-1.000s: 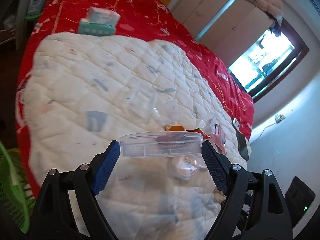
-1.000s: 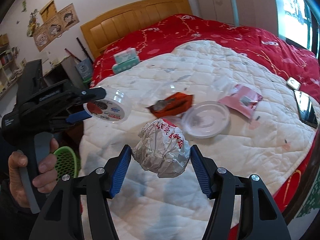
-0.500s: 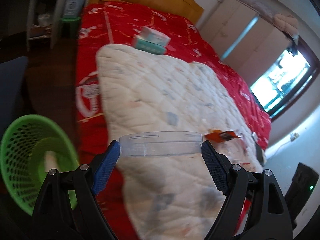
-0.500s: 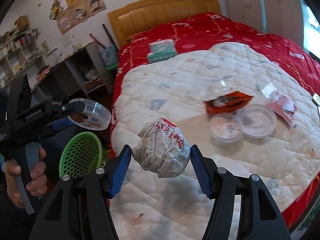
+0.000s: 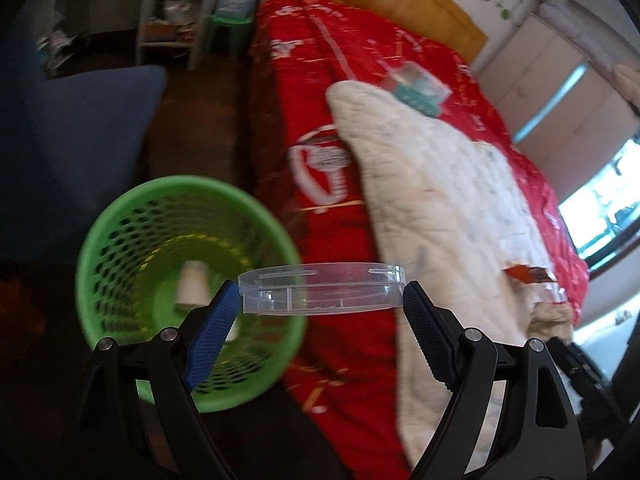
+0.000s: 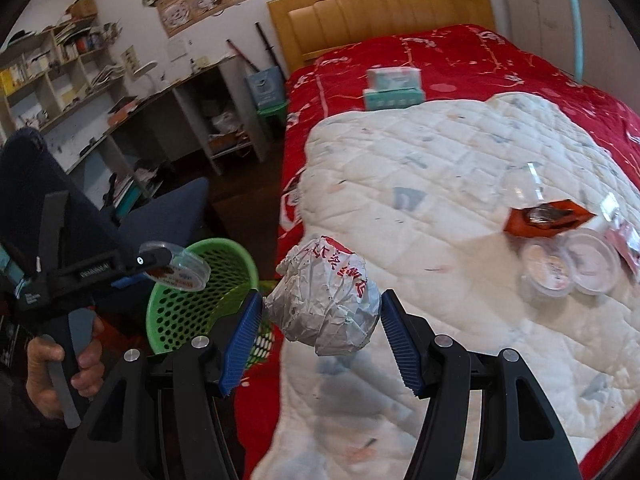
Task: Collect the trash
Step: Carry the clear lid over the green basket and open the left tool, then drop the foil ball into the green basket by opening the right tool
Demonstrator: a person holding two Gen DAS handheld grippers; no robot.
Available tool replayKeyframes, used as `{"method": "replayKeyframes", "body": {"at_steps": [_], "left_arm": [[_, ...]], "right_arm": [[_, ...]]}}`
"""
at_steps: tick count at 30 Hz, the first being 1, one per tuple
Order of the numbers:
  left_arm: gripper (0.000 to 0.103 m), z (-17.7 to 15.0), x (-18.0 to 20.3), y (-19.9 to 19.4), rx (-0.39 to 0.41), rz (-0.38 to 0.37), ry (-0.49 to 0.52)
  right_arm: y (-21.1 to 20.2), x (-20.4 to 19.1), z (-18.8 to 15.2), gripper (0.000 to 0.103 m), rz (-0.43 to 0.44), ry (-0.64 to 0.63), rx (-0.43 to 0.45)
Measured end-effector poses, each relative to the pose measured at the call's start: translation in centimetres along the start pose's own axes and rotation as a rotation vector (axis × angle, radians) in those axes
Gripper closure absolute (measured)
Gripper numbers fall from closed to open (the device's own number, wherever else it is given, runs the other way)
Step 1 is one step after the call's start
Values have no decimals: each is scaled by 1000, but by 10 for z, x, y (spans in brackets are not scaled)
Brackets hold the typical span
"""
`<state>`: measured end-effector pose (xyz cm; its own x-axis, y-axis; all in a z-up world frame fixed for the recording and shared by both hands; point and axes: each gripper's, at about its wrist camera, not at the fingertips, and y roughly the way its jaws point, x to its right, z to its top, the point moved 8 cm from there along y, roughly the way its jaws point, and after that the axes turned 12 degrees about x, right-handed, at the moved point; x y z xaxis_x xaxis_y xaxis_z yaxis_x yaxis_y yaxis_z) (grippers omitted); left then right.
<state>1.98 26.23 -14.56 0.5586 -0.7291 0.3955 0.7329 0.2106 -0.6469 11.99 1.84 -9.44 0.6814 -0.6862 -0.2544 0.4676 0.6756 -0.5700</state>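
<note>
My left gripper is shut on a clear plastic lid, held above the near rim of a green mesh basket on the floor; a white cup lies in the basket. In the right wrist view the left gripper holds the lid over the basket. My right gripper is shut on a crumpled white paper wrapper over the bed's edge. An orange packet, two plastic cups and a pink wrapper lie on the white quilt.
The bed has a red cover with a teal tissue box near the wooden headboard. A blue chair stands behind the basket. A desk and shelves line the left wall. The floor is dark.
Both grippers swung left from over the quilt toward the bedside. The green basket came into full view and the lid now hangs over it. The wrapper stays gripped.
</note>
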Motion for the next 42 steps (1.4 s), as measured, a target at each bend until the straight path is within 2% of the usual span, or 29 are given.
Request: {"method": "replayKeyframes", "body": {"at_steps": [6,18,20,29,34,42], "left_arm": [[21,-14,-46,9,-47,84,-29],[17,-43,-91,25,-140,147,-116],[15,-44,-95,23,-138,150,-122],[14,-40,-112,4,-116,175,-127],[14,-33,-119,-14,-82,204,-94],[14,-21,-136,-39,-29,218,-118]], "right_arm": [[13,-22,-5,44,35,-34,-26],[28,-48,-12,43,71,-72,-61],[31,-53,-14,43,79,-77,-69],[46,-77,-16,43,126,-106,-92],[57,-92,-19,42,149,-125,-112],[85,-119,-31,42,182,-137,-165]]}}
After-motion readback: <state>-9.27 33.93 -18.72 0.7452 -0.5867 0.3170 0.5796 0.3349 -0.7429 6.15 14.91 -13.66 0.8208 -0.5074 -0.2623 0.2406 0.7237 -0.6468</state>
